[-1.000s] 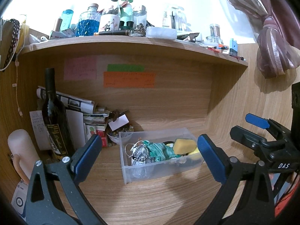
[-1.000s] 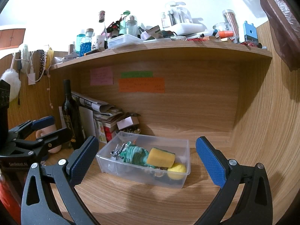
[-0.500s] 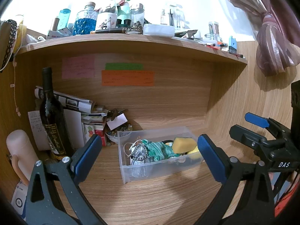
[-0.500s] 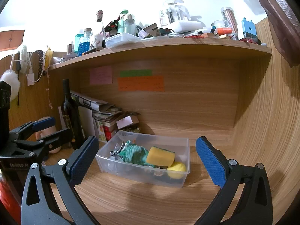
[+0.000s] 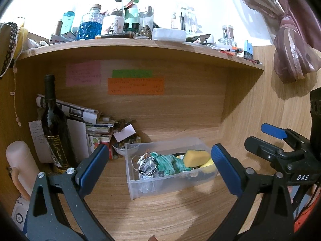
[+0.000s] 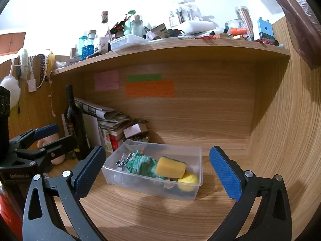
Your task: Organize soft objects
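A clear plastic bin (image 5: 140, 188) (image 6: 124, 178) stands on the wooden desk under a shelf. It holds a yellow sponge (image 5: 195, 157) (image 6: 170, 166), a teal knitted cloth (image 5: 170, 163) (image 6: 142, 163), a yellow ball (image 6: 188, 181) (image 5: 208, 163) and a beaded silver piece (image 5: 147, 165). My left gripper (image 5: 160, 170) is open and empty, in front of the bin. My right gripper (image 6: 158, 171) is open and empty, also facing the bin from a short distance. Each gripper shows in the other's view, the right one (image 5: 280, 152) and the left one (image 6: 36, 148).
A dark wine bottle (image 5: 54, 128) (image 6: 75, 124) stands at the left with newspapers and boxes (image 5: 94, 126). A small bowl of beads (image 5: 124, 144) sits behind the bin. A cluttered shelf (image 5: 140, 46) hangs overhead. A pale cylinder (image 5: 19, 160) is at far left.
Both views have shifted only slightly; the bin sits a little lower in frame. Both grippers stay open and empty.
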`<state>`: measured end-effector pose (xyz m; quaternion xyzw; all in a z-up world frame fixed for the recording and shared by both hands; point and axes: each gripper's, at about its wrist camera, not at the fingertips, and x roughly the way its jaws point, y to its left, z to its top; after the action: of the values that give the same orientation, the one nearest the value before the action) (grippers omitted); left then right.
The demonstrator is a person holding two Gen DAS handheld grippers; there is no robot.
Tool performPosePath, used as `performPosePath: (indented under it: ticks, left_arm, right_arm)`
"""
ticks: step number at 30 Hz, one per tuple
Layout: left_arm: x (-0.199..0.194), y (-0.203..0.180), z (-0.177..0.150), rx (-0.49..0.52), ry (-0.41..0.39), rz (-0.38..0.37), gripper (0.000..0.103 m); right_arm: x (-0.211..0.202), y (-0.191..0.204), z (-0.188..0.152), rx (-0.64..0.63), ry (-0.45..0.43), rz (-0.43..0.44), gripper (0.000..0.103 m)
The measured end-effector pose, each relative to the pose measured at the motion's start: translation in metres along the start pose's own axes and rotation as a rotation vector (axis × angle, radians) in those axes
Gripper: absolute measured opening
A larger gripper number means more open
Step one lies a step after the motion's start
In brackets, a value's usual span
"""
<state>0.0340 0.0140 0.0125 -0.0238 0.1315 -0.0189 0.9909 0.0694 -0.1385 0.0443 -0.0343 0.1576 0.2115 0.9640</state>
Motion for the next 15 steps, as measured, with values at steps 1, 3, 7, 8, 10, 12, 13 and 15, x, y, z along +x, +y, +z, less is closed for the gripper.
performPosePath:
  ticks: [1, 3, 7, 8, 10, 12, 13, 15]
  left_arm:
    - [0.0009, -0.0004, 0.0001, 0.002, 0.007, -0.007, 0.103]
    - [0.0023, -0.0011, 0.0, 0.006, 0.013, -0.016, 0.103]
    - [0.003, -0.0017, -0.0004, 0.003, 0.015, -0.016, 0.103]
    - [0.0036, -0.0011, -0.0005, 0.001, 0.018, -0.019, 0.103]
    - [0.0042, -0.0003, -0.0009, 0.0, 0.022, -0.024, 0.103]
    - [0.0047, 0.0002, -0.0013, 0.002, 0.023, -0.026, 0.103]
    - [0.0048, 0.0001, -0.0011, 0.001, 0.024, -0.027, 0.103]
    - [0.0054, 0.0, -0.0014, 0.002, 0.027, -0.029, 0.103]
  right_arm:
    - [0.0003, -0.0004, -0.0002, 0.001, 0.001, 0.001, 0.103]
    - [0.0006, -0.0006, -0.0003, 0.002, 0.001, 0.002, 0.103]
    - [0.0008, 0.0001, -0.0005, 0.002, 0.001, 0.002, 0.103]
    - [0.0006, 0.0004, -0.0005, 0.003, 0.002, 0.0, 0.103]
    - [0.0012, 0.0004, -0.0005, 0.002, 0.003, 0.002, 0.103]
    - [0.0025, 0.0004, -0.0005, 0.002, 0.004, 0.004, 0.103]
    - [0.0032, 0.0007, -0.0006, 0.001, 0.005, 0.005, 0.103]
    - [0.0037, 0.0014, -0.0005, 0.001, 0.005, 0.007, 0.103]
